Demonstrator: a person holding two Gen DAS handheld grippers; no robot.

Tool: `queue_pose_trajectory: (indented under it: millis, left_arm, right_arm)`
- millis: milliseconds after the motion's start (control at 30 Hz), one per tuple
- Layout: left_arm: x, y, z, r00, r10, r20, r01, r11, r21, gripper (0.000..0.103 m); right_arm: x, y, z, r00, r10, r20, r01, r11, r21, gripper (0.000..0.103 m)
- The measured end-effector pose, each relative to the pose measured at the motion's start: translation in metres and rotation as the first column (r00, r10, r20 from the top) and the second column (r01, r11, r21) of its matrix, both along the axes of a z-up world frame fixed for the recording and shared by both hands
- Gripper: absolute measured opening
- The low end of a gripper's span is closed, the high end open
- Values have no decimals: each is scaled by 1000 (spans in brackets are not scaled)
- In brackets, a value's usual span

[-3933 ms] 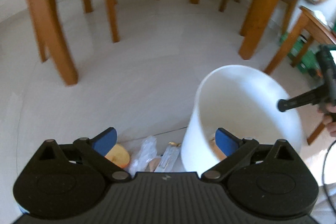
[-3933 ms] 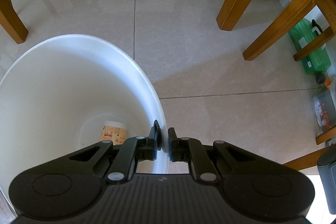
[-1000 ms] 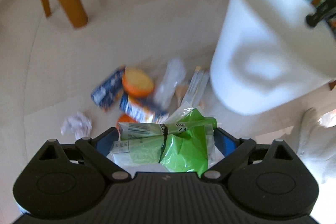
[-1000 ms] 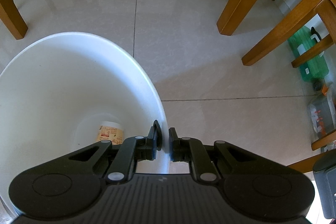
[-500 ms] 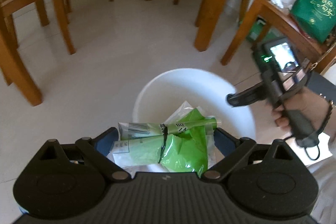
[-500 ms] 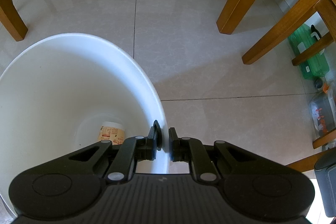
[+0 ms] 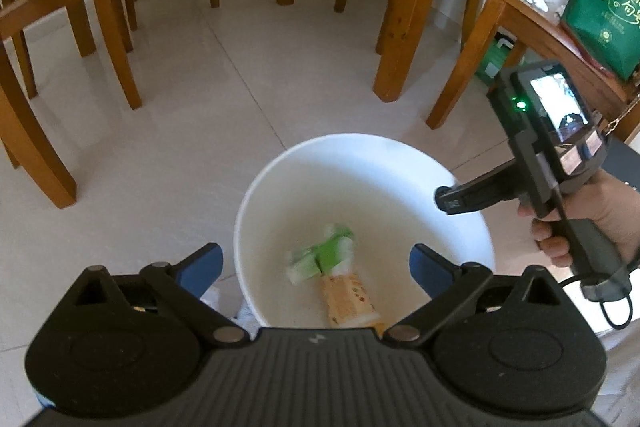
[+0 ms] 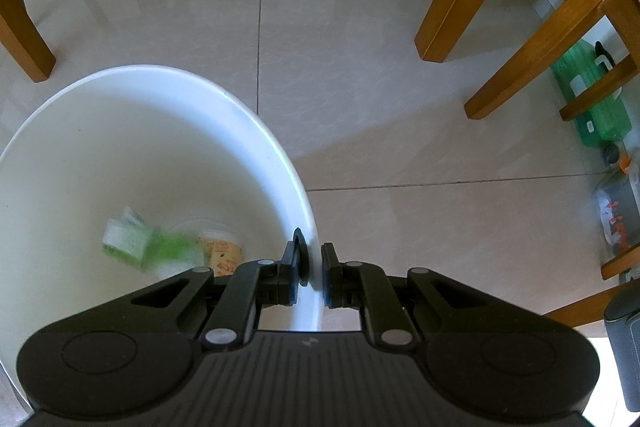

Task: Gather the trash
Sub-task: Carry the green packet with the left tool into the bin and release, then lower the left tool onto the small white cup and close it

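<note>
Holding the white bin (image 8: 308, 211) steady by its rim with the pinched-tight right gripper (image 8: 314, 277) helps the wide-open, empty left gripper (image 7: 316, 263) drop the green wrapper (image 7: 322, 257) into the middle.

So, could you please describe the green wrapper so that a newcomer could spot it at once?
Find the white bucket on the tiled floor among wooden chair legs. Inside, near the bottom, the green wrapper is beside an orange-printed packet; it is the only green piece there.
</note>
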State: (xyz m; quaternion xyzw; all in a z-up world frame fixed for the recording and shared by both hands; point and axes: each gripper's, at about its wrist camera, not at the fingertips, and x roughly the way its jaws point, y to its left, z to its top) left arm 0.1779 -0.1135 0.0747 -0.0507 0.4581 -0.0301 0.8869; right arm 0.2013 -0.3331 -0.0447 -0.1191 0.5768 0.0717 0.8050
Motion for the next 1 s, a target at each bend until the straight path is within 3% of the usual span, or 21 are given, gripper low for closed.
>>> queue_pose_trajectory:
  millis: [367,567,800,900,1000]
  left_arm:
    - [-19,58,-5,988,156,4,-156,988,9,100]
    - [-42,107,-26,960,280,4,-280,959,53,100]
    - [-72,146,-77,897,432,-92,-426,901,78,100]
    - [-84,148,-102,869,479,-126,-476,878,52,100]
    - [-93,145,-132,820,542,-184,-551,835,2,99]
  right_arm:
    - [-1,1,0,1000,8,2,-8,1000,-3,14]
    - [-1,2,0,1000,10,3,-10,1000,-6,14]
    - [-3,6,0,1000,11,8,-11,1000,-14,14]
    - [-5,8,0,1000,15,11,-14,1000,-20,15]
    - [-5,9,0,1000,15,13,-15,1000,-22,15]
